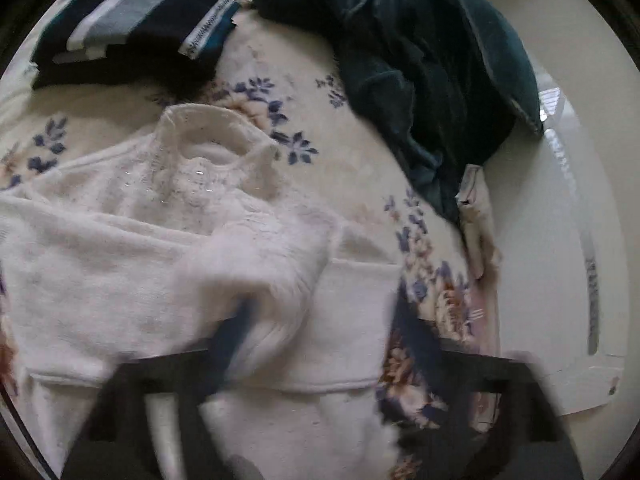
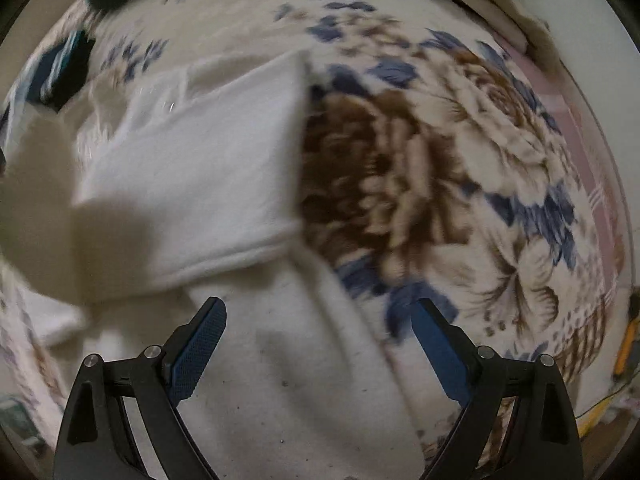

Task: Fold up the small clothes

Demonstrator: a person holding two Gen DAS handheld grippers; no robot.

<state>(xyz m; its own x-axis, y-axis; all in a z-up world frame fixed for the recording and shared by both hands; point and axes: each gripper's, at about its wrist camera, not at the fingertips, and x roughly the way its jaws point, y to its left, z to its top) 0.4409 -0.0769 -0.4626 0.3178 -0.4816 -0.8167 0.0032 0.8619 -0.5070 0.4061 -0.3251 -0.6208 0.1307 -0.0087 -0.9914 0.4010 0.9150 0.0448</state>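
A small white fuzzy sweater (image 1: 120, 240) lies on the floral blanket (image 1: 360, 168), neck towards the far side. One sleeve is folded across its body. My left gripper (image 1: 320, 312) is open, its fingers blurred; the left finger (image 1: 232, 336) lies against the folded sleeve's cuff and the right finger sits over the blanket beside the hem. In the right wrist view the sweater (image 2: 192, 160) is left of centre with a folded panel on top. My right gripper (image 2: 320, 312) is open and empty just above the sweater's lower part.
A folded dark striped garment (image 1: 128, 20) lies at the far left. A crumpled dark teal garment (image 1: 420, 60) lies at the far right, near the bed's edge. The white floor (image 1: 560, 240) is beyond that edge. Yellow objects (image 2: 624, 344) lie at the right.
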